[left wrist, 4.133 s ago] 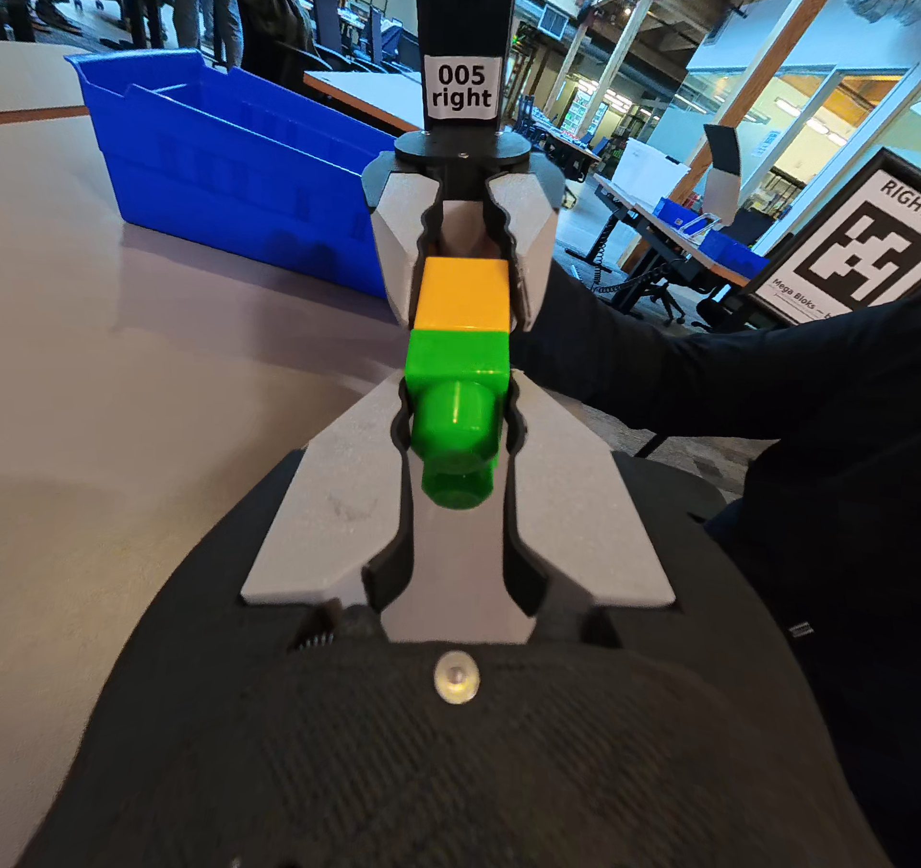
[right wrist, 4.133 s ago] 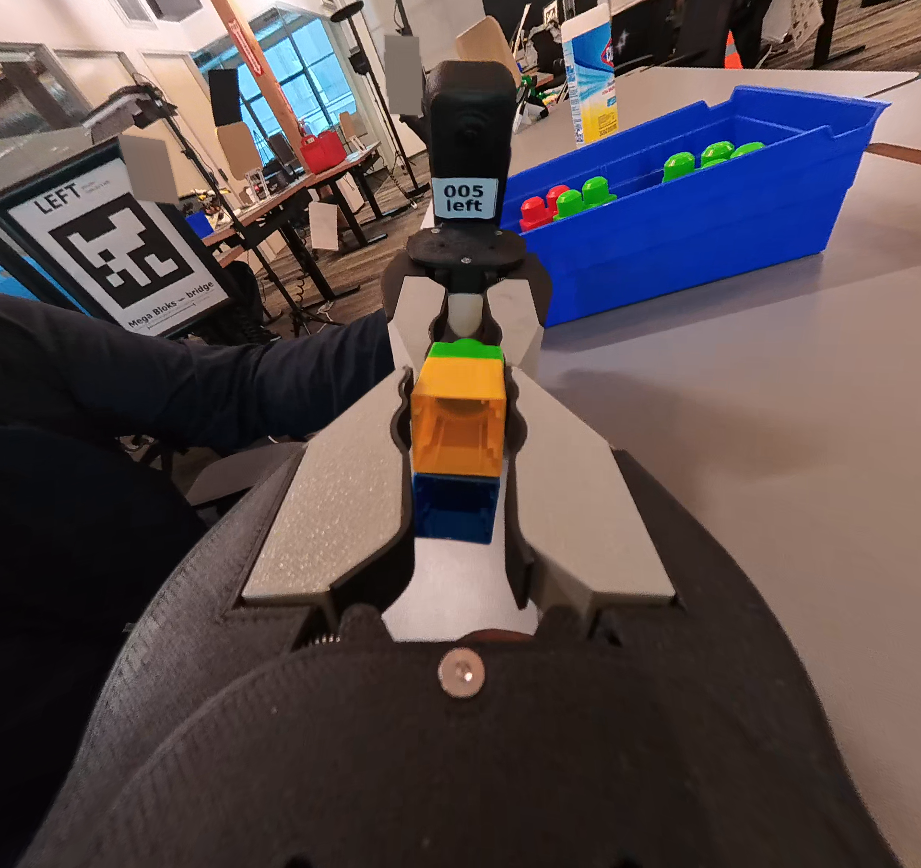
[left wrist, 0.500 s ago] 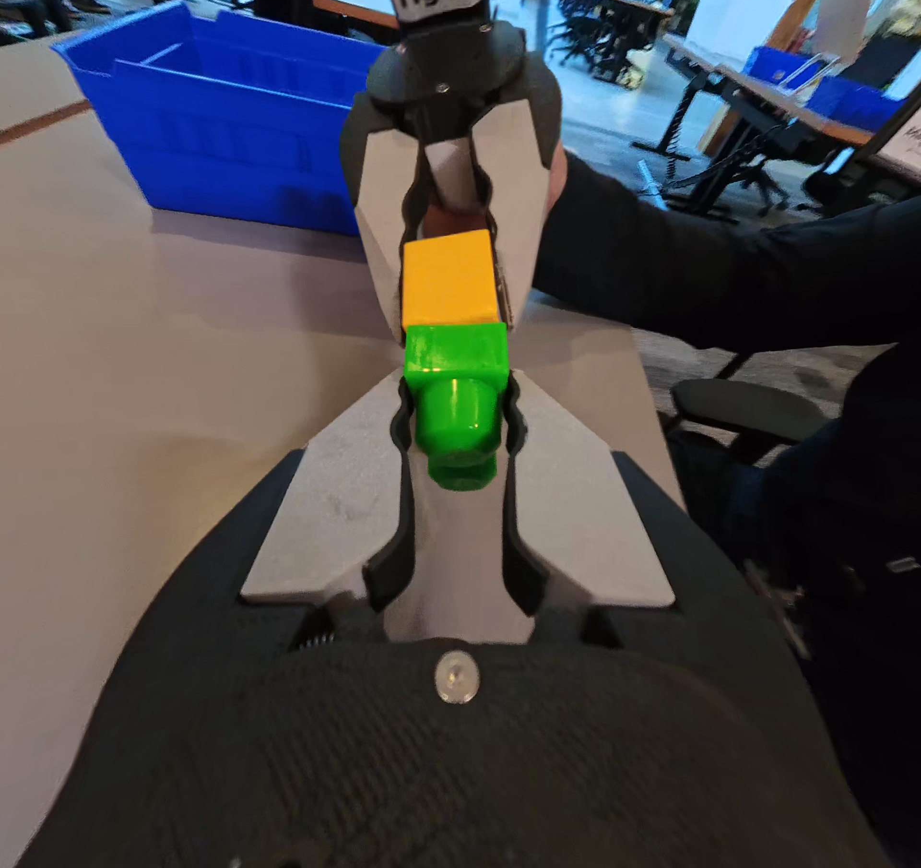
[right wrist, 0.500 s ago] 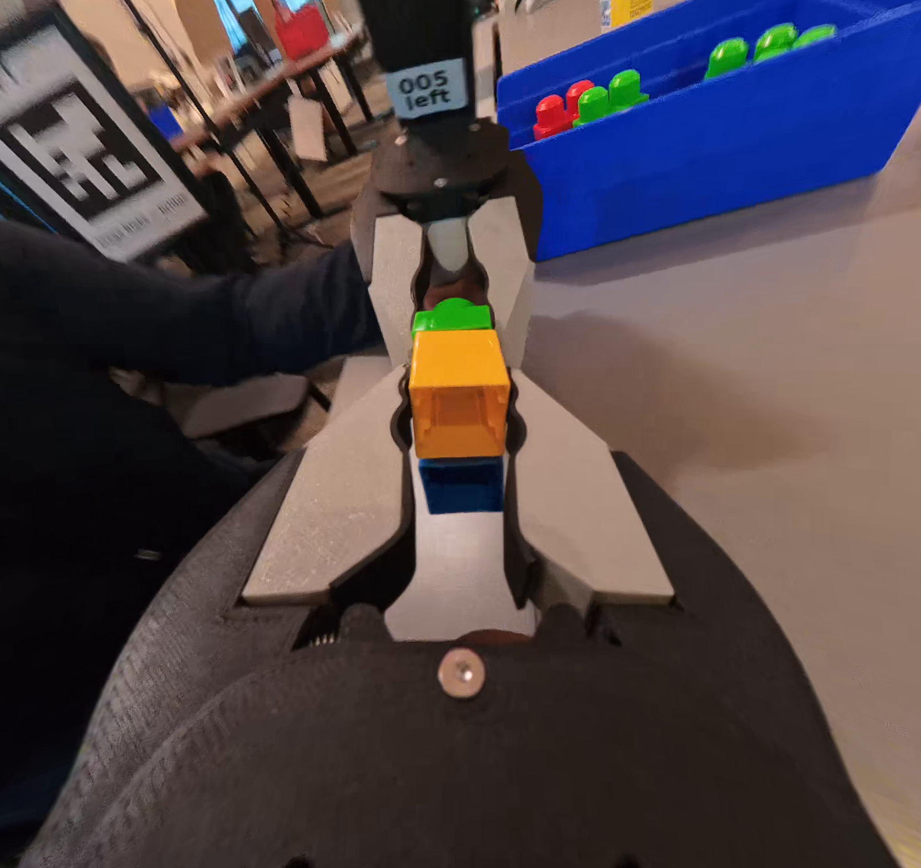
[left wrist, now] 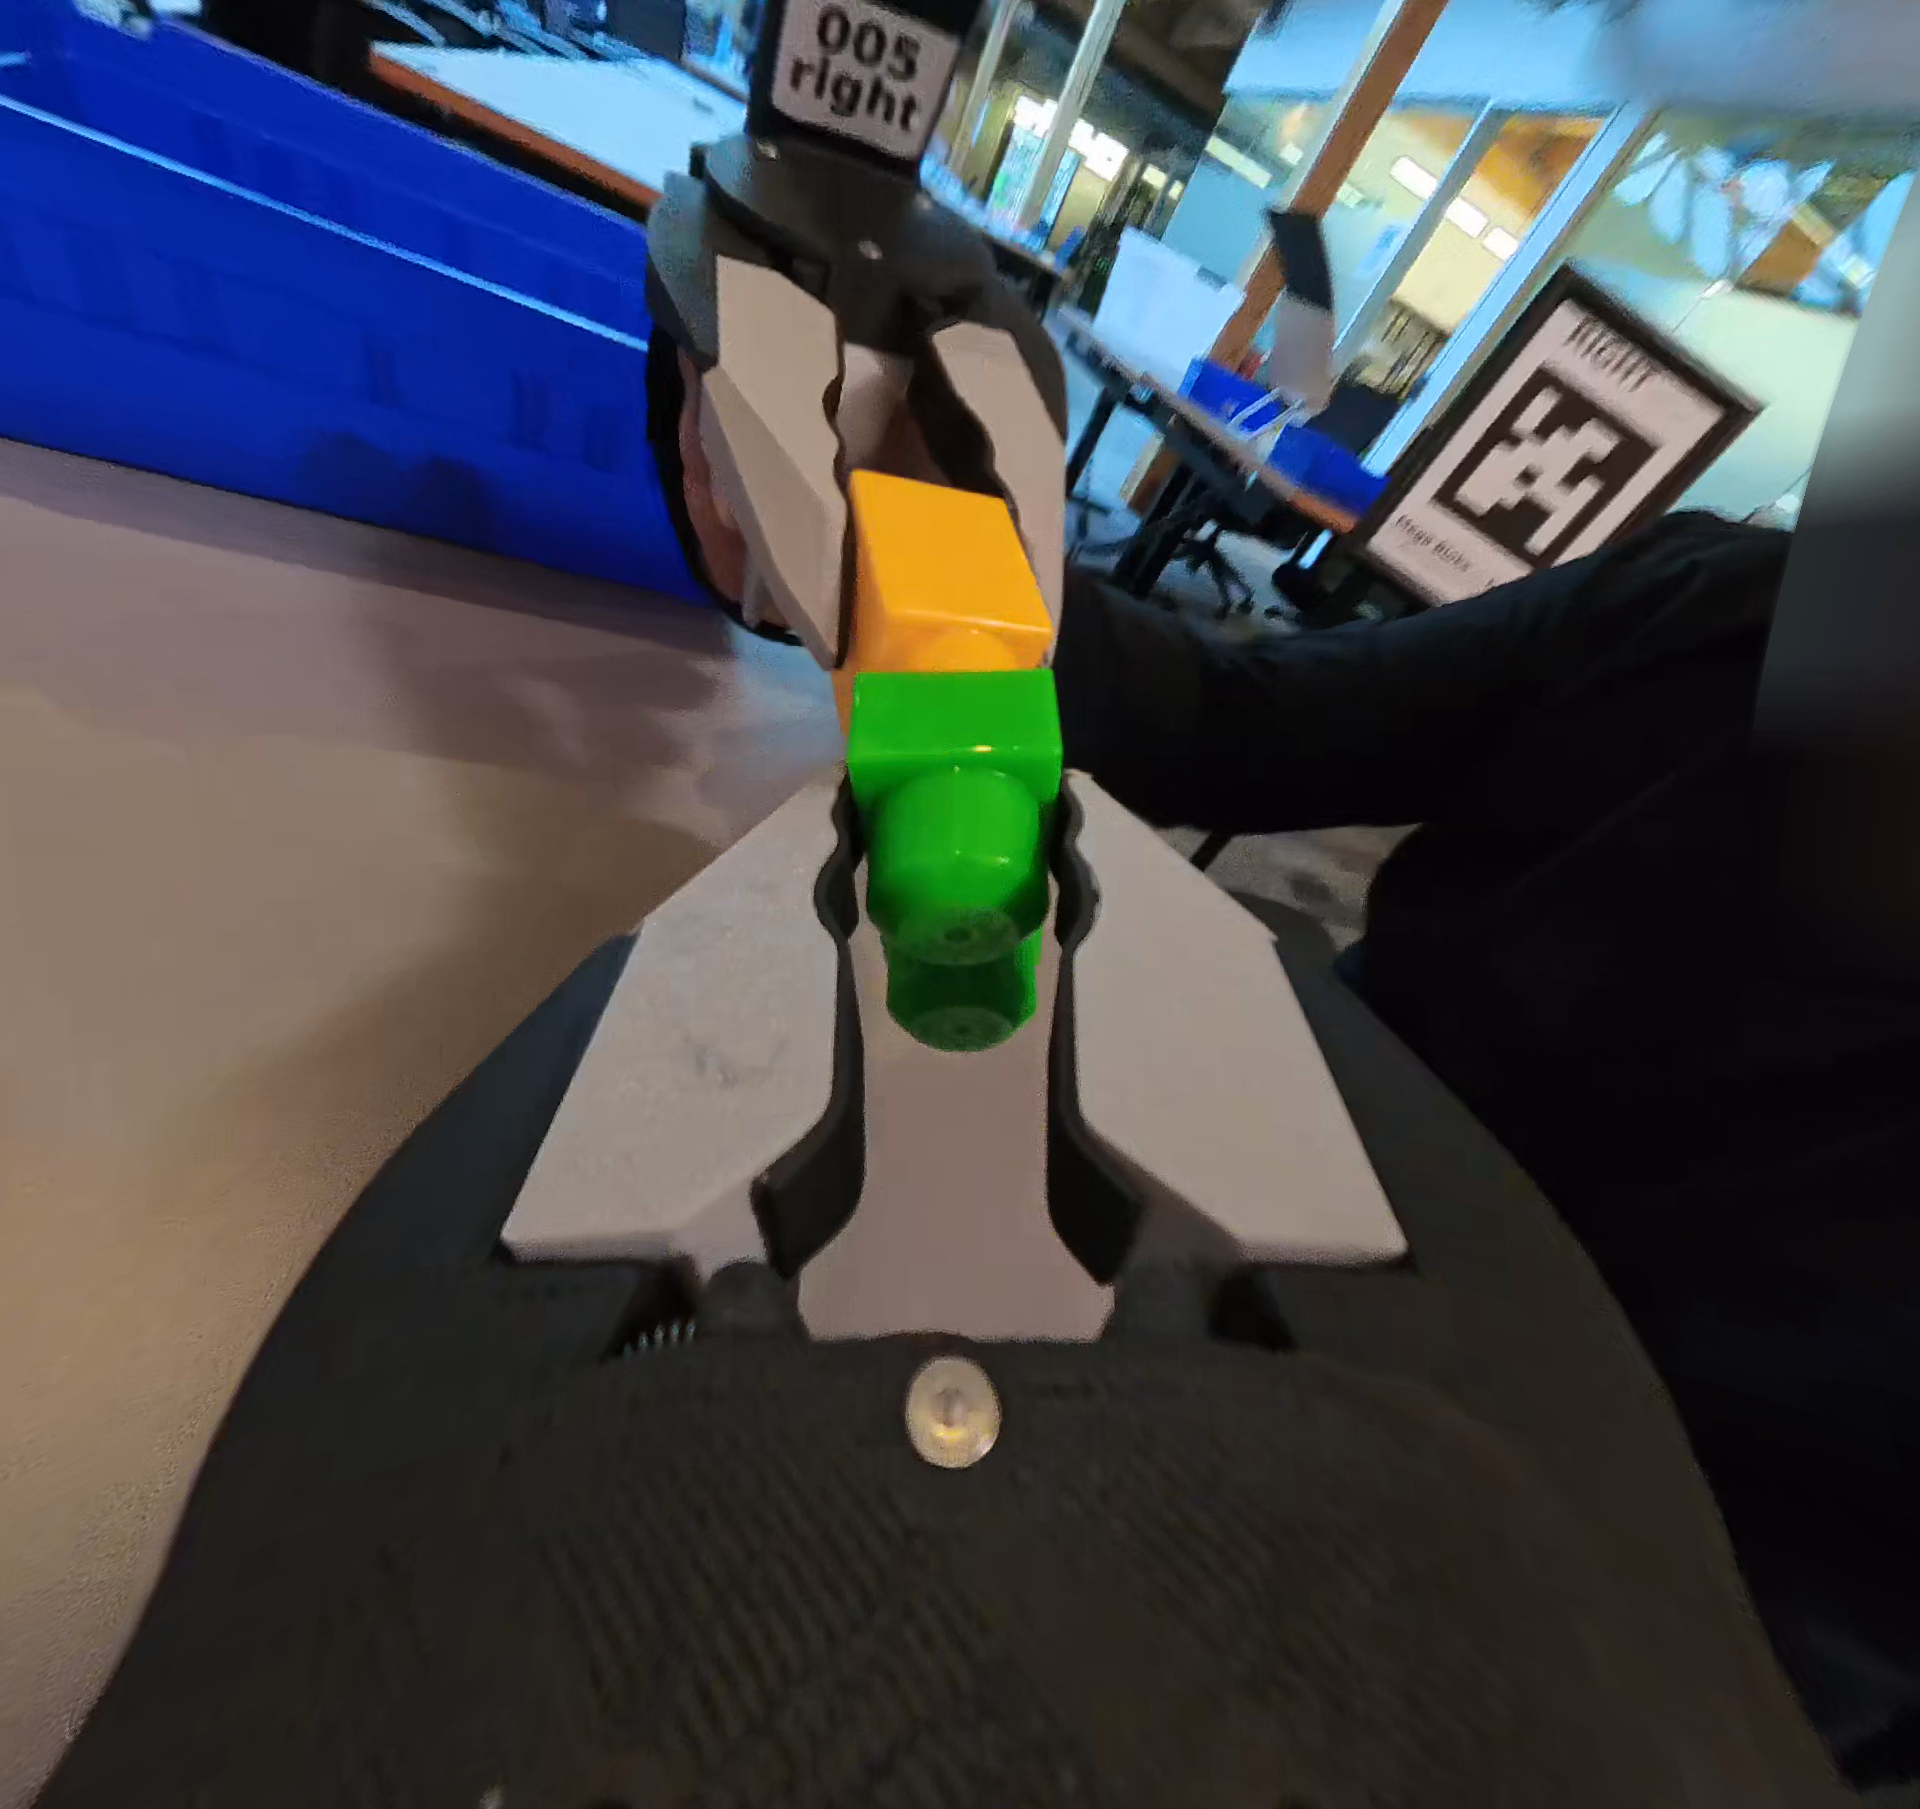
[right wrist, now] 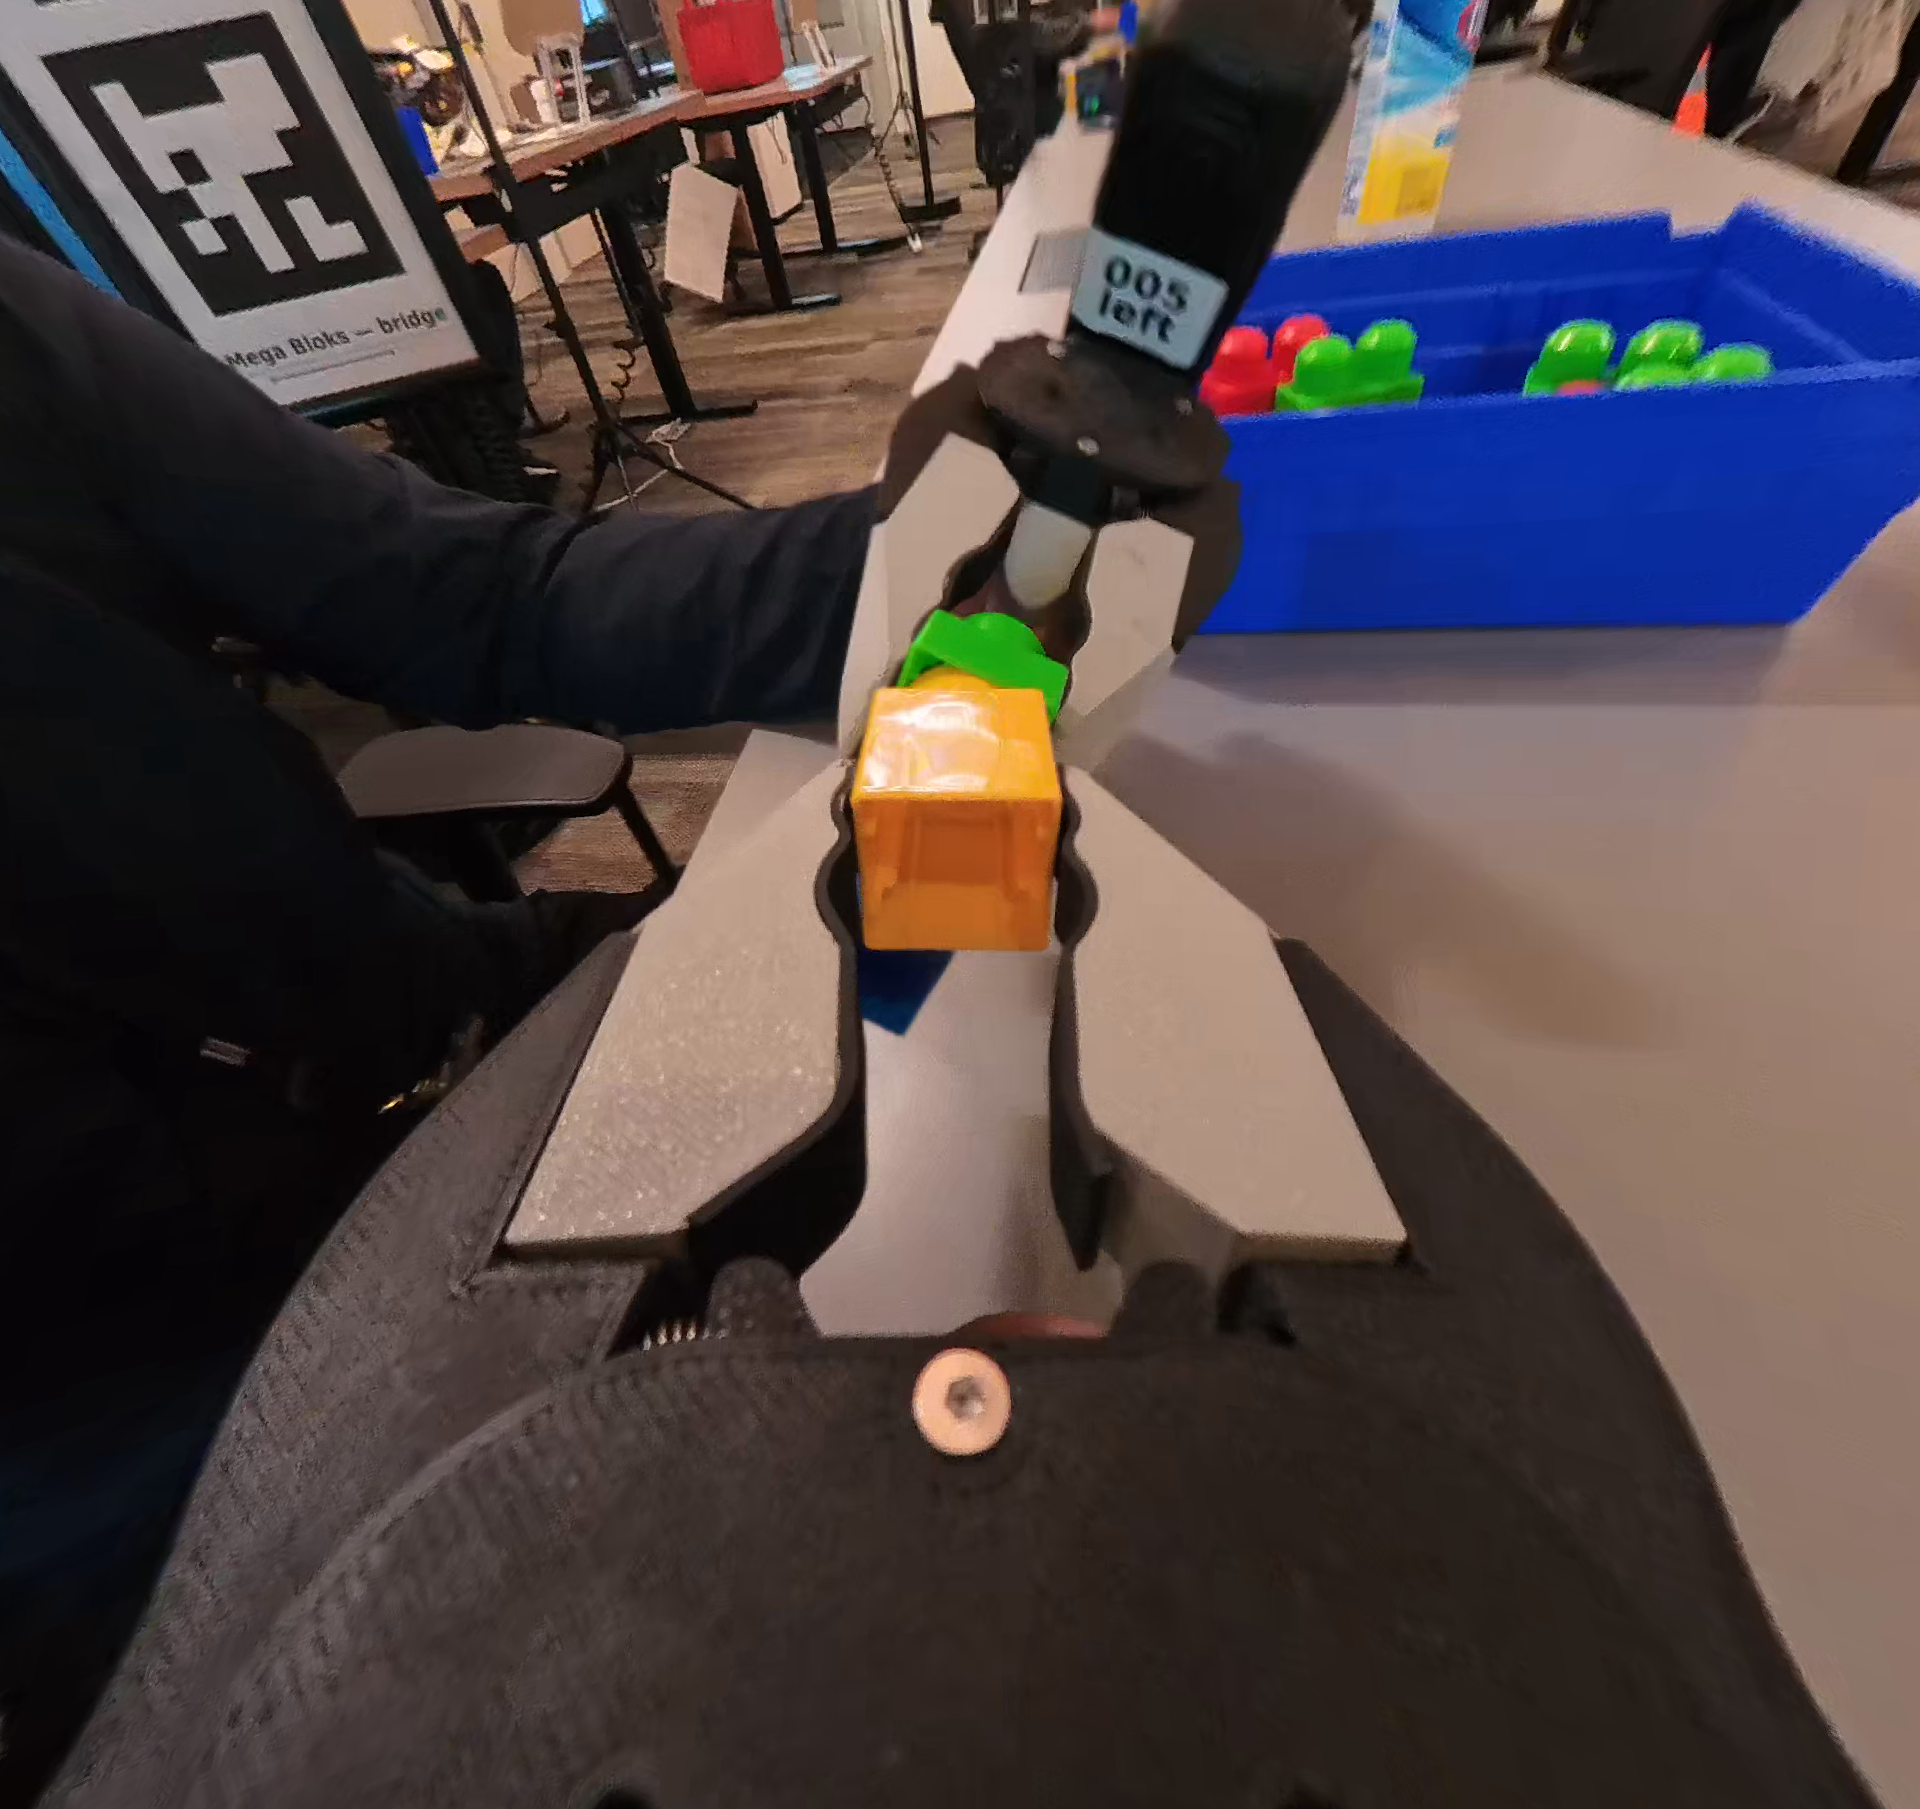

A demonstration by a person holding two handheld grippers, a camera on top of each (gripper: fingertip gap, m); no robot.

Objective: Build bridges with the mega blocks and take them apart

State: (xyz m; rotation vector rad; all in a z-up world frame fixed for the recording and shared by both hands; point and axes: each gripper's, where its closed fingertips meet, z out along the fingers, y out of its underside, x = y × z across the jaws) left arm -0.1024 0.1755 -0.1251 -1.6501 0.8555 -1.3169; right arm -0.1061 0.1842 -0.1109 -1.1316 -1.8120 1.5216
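In the left wrist view my left gripper (left wrist: 954, 809) is shut on a green block (left wrist: 951, 751), its stud pointing at the camera. Beyond it, my right gripper (left wrist: 935, 616) is shut on an orange block (left wrist: 935, 575). The two blocks sit at an angle, and the orange stud shows between them. In the right wrist view my right gripper (right wrist: 954, 824) grips the orange block (right wrist: 951, 855), hollow side toward the camera. The green block (right wrist: 982, 653) is tilted in the left gripper (right wrist: 987, 694) beyond. A blue patch (right wrist: 899, 996) shows under the orange block; I cannot tell what it is.
Both grippers are above the near edge of a grey table (right wrist: 1507, 928). A blue bin (right wrist: 1558, 512) with red and green blocks stands behind; it also shows in the left wrist view (left wrist: 260, 305). Dark sleeves and marker signs (right wrist: 208, 149) are at the side. Both grippers' tips are close together, under 4 cm apart.
Half a second ago the green and orange blocks sat flush in one line. Now they are tilted apart and the orange stud shows between them. Both grippers have swung and stay shut.
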